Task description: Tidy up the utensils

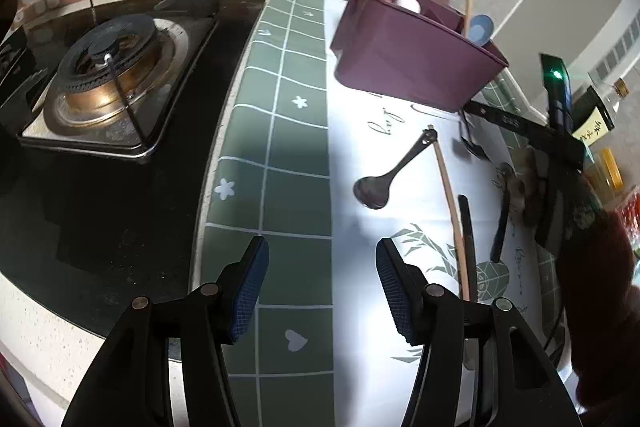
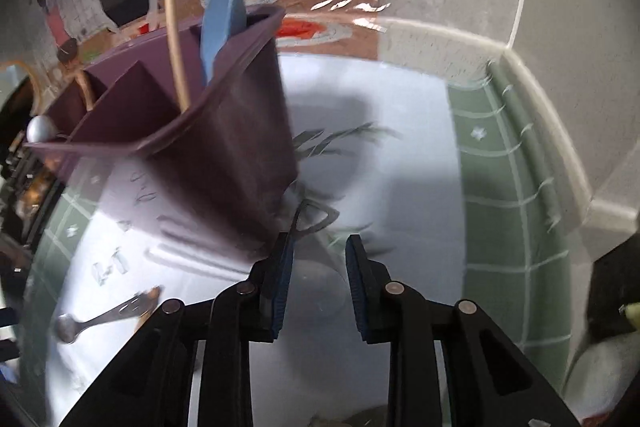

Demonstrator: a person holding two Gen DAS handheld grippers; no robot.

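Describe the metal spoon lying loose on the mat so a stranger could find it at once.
Start at the purple utensil caddy on the white mat. Just in front of it lies the metal spoon, bowl toward the viewer. Unlike the wooden chopstick and dark stick beside it, it is shiny with a cut-out handle end.

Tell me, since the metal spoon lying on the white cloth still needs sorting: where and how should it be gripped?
Grip the metal spoon at mid-handle, coming straight down from above with the left hand-held gripper, jaws set across the handle. It lies flat with its bowl toward the camera; the handle is narrow and clear of the wooden chopstick beside it.
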